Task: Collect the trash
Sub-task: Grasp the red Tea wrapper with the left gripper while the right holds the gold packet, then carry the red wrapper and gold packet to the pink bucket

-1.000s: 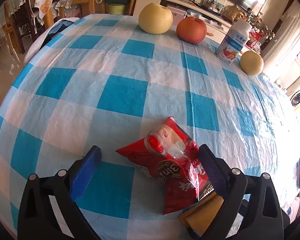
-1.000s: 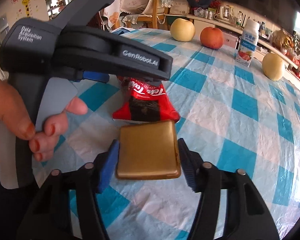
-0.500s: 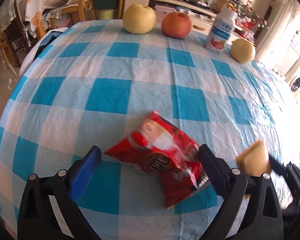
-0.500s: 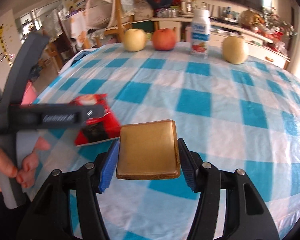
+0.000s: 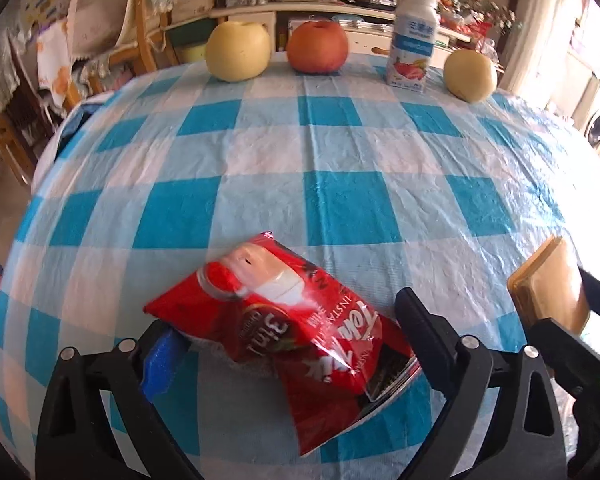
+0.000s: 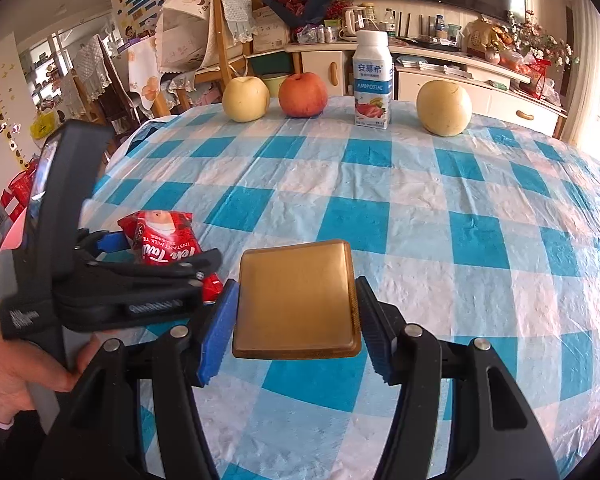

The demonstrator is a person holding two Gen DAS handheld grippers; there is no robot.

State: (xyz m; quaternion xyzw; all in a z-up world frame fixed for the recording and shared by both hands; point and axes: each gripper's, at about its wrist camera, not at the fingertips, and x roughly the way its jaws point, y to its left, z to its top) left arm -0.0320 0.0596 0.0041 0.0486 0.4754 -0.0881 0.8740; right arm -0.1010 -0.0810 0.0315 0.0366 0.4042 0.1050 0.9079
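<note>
Left claw (image 5: 284, 344), jaws closing about the red sachet (image 5: 296, 340) lying on the bench (image 5: 340, 160), not yet pinched, slippery foil liable to squirt free; right claw (image 6: 294, 320), clamped on the gold packet (image 6: 296, 300), carried above the bench.

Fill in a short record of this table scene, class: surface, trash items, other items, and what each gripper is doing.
surface: checked blue and white tablecloth
trash on table: red instant milk tea packet
left gripper: fingers either side of the packet, closing, not yet pressing
right gripper: shut on a flat gold square packet, held above the table
far edge, left to right: yellow pear, red apple, yogurt drink bottle, second yellow pear
</note>
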